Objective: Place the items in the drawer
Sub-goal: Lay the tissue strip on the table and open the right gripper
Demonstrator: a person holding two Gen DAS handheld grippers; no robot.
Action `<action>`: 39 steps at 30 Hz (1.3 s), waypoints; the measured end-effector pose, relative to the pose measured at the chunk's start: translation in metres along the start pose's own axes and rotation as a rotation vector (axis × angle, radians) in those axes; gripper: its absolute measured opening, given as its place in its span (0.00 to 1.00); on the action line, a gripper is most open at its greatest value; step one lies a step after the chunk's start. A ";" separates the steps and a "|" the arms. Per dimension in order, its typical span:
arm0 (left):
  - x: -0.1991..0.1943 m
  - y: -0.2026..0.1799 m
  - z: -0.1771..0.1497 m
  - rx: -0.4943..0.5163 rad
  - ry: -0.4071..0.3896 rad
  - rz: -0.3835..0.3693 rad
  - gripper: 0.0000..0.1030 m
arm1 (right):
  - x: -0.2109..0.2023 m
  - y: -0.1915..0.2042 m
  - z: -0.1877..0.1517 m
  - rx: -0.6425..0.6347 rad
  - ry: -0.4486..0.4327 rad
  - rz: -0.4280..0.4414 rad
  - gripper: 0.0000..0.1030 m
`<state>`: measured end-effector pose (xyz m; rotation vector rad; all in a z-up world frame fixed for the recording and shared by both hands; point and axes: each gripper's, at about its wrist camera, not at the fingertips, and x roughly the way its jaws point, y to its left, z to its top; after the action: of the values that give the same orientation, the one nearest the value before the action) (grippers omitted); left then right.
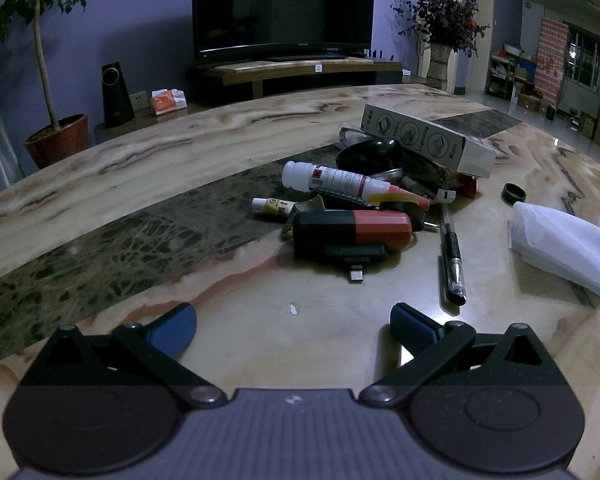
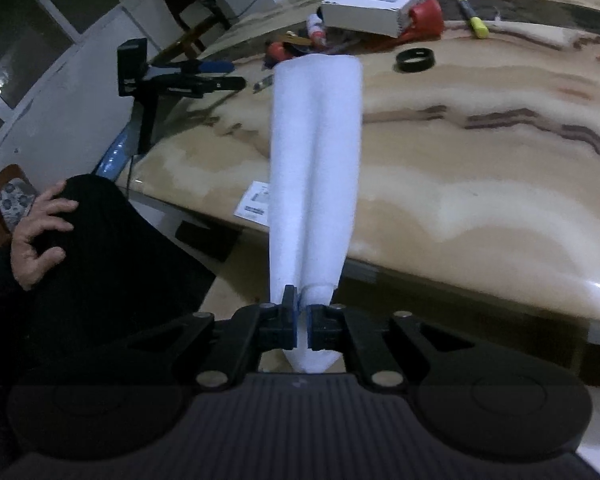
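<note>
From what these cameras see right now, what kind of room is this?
Most likely a home living room. A large television sits on a low wooden stand, potted plants stand against the wall, and the clutter lies on a marble-patterned table. The right gripper pinches a white foam sheet.

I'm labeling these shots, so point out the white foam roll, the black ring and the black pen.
foam roll [image 2: 316,152]: right wrist view, middle of its length
ring [image 2: 415,59]: right wrist view, near rim
pen [image 1: 452,258]: left wrist view, grip section
</note>
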<state>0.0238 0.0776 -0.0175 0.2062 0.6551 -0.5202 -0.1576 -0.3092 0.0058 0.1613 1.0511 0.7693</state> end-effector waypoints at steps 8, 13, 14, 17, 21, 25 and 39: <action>0.000 0.000 0.000 0.000 0.000 0.000 1.00 | 0.007 0.006 0.000 -0.029 0.041 0.052 0.25; 0.000 0.000 0.000 0.000 0.000 0.000 1.00 | -0.001 0.010 -0.002 -0.082 0.051 0.028 0.25; 0.000 0.000 0.000 0.000 0.000 0.000 1.00 | -0.004 0.009 -0.003 -0.085 0.046 0.021 0.25; 0.000 0.000 0.000 0.000 0.000 0.000 1.00 | -0.017 0.006 -0.006 -0.084 0.007 0.004 0.26; 0.000 0.000 0.000 0.000 0.000 0.000 1.00 | -0.039 -0.003 -0.007 -0.061 -0.081 0.001 0.26; 0.000 0.000 0.000 0.000 0.000 0.000 1.00 | -0.060 -0.007 -0.005 -0.050 -0.182 0.030 0.33; 0.000 0.000 0.000 0.000 0.000 0.000 1.00 | -0.066 -0.026 0.005 -0.015 -0.291 -0.119 0.74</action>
<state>0.0237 0.0776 -0.0175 0.2061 0.6550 -0.5202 -0.1587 -0.3692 0.0436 0.1901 0.7710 0.6248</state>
